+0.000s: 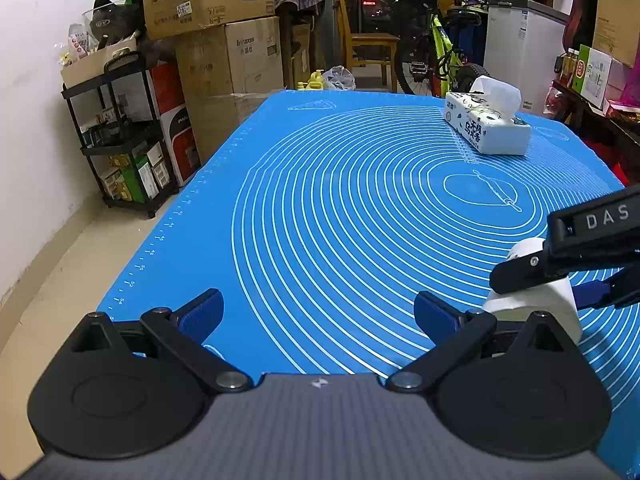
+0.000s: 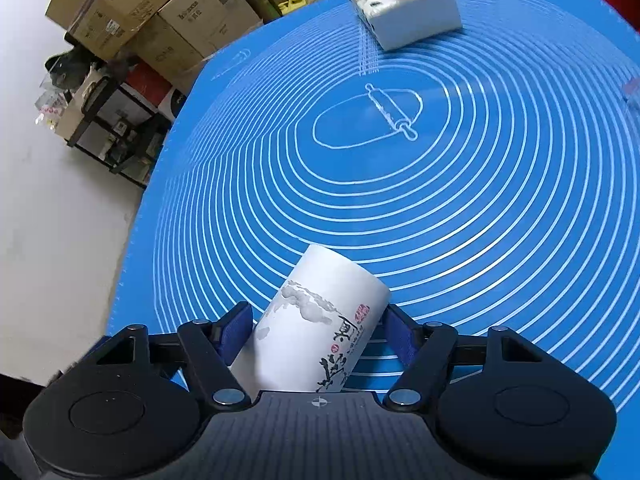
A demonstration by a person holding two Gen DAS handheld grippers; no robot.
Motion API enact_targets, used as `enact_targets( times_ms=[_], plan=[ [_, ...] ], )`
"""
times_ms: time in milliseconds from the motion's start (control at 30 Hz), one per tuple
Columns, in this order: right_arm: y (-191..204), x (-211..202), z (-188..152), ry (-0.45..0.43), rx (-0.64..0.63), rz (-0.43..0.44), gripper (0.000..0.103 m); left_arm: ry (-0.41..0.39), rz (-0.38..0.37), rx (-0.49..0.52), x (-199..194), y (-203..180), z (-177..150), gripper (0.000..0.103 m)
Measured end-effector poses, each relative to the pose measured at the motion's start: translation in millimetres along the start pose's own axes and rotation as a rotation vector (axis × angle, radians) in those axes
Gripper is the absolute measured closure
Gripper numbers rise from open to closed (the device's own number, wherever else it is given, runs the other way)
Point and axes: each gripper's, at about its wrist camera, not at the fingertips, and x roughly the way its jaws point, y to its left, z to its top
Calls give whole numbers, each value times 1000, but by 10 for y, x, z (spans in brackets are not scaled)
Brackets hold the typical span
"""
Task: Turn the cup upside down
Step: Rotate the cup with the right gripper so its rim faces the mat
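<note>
A white paper cup [image 2: 320, 320] with ink painting and black calligraphy sits between the blue pads of my right gripper [image 2: 318, 330], which is shut on it. The cup is tilted, one end pointing away over the blue mat [image 2: 440, 200]. In the left wrist view the same cup [image 1: 536, 300] shows at the right edge, held by the right gripper [image 1: 548, 284] just above the mat [image 1: 320, 220]. My left gripper [image 1: 318, 312] is open and empty, low over the mat's near edge, left of the cup.
A white tissue pack [image 1: 486, 124] lies at the mat's far right and also shows in the right wrist view [image 2: 404, 12]. Cardboard boxes [image 1: 224, 40], a black shelf cart [image 1: 120, 132] and a bicycle [image 1: 436, 52] stand beyond the table. The table's left edge drops to the floor.
</note>
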Motion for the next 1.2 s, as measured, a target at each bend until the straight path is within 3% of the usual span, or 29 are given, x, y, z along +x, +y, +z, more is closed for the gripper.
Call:
enact_targets(
  times_ms=[167, 367, 467, 567, 633, 767, 1200],
  plan=[
    [5, -66, -46, -26, -3, 26, 39, 0, 1, -14, 4, 15, 5, 3],
    [46, -241, -61, -160, -88, -46, 42, -1, -3, -12, -3, -1, 7, 3],
    [21, -384, -89, -315, -166, -152, 42, -1, -4, -12, 0, -4, 3, 3],
    [52, -402, -139, -482, -303, -312, 42, -3, -6, -9, 0, -15, -3, 3],
    [29, -316, -169, -536, -378, -401, 42, -4, -7, -7, 7, -28, -6, 3],
    [-35, -223, -249, -583, -444, -443, 40, -3, -9, -3, 17, -47, -14, 3],
    [50, -276, -494, -516, -493, -428, 36, -5, -22, -6, -3, -66, -21, 3]
  ],
)
